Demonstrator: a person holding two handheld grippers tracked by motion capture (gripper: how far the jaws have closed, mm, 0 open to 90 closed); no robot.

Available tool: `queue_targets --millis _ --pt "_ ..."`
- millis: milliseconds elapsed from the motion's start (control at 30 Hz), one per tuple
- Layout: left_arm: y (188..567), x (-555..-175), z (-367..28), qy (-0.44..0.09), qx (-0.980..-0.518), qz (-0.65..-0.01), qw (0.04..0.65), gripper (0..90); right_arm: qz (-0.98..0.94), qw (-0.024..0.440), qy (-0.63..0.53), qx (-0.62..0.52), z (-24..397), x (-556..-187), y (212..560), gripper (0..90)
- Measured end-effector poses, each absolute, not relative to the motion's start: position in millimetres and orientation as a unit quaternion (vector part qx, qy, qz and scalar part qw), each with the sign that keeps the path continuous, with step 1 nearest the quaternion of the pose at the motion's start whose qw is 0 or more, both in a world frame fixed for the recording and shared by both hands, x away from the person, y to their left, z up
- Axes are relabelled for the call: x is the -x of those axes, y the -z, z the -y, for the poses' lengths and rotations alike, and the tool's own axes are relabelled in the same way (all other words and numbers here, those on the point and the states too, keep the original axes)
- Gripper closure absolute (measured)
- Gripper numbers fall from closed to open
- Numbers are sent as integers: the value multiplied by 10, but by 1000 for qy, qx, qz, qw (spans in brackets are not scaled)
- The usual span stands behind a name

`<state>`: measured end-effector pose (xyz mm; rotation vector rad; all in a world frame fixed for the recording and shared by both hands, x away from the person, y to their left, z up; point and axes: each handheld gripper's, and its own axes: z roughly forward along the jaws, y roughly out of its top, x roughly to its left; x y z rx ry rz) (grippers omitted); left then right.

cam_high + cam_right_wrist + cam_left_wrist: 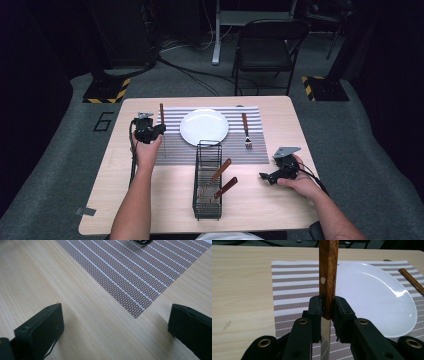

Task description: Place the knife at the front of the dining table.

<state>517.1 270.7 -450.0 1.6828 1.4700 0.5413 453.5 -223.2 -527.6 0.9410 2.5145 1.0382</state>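
A table setting is judged to be under way: a knife [327, 277] is gripped by the left gripper [327, 307] at the left side of the striped mat [175, 145], just beside the plate [204, 126]. The jaws are closed tight on the wooden handle near where the blade starts. A fork [246, 131] is already laid on the mat to the plate's right. Two more wooden-handled utensils are left in the wire rack [207, 212], nearer the person.

Next move, prob.: knife to be lowered flat onto the mat, parallel to the plate edge w/o touching it, then let go.

The right gripper [274, 175] is held low over bare table [87, 322] near the mat's corner, jaws spread wide, nothing btwn them.

Grip detail and the handle rivet are given by the left gripper view; rack, fork and overall layout are supplied by the high view.
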Motion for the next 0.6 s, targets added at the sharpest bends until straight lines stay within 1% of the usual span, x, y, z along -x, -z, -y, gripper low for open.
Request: queue_targets --millis 200,500,533,600 --pt "4547 -5220 -2717 -209 -660 -592 412 770 -866 131 -357 -324 2232 -4535 5276 0" --pt "4613 -5381 -2628 -209 -669 -597 391 769 -867 135 -360 -319 2234 -4544 5279 0" --pt "4651 -5413 -2629 -209 -667 -600 389 806 -867 135 -360 -319 2234 -4544 5279 0" --pt "4681 -5431 -2632 -206 -666 -604 385 806 -867 135 -360 -319 2234 -4545 5279 0"
